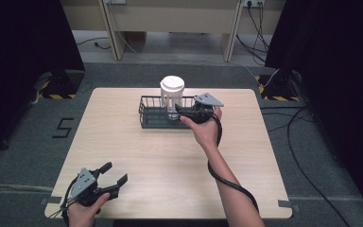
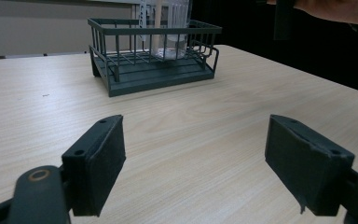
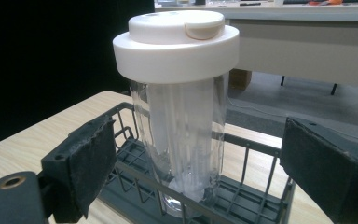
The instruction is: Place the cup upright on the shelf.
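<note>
At the far middle of the pale wooden table [image 1: 170, 161] we see a dark wire basket [image 1: 153, 116] with a clear tumbler [image 1: 172, 97] standing upright inside it, toward the basket's right half. The tumbler carries a broad white lid [image 3: 177, 39] with a small cream tab on top — in the right gripper view a pale tube or insert runs down its middle, though we cannot tell just what it is.

The right gripper [image 1: 185, 113] reaches over the basket's right end from the person's side, held by the right hand [image 1: 207, 128], its cable looping back along the forearm. Its own view shows the two black jaws spread wide, one on either side of the tumbler and clear of it; the padded faces touch neither glass nor wire. The tumbler stands a little beyond the jaws, framed between them.

The left gripper [image 1: 116, 174] rests low at the near left corner of the table, well apart from the basket, held in the left hand [image 1: 87, 208]. Its jaws are also spread — in the left gripper view they stand apart over bare wood, with nothing between them, and the basket with the tumbler sits farther off, ahead of them.
</note>
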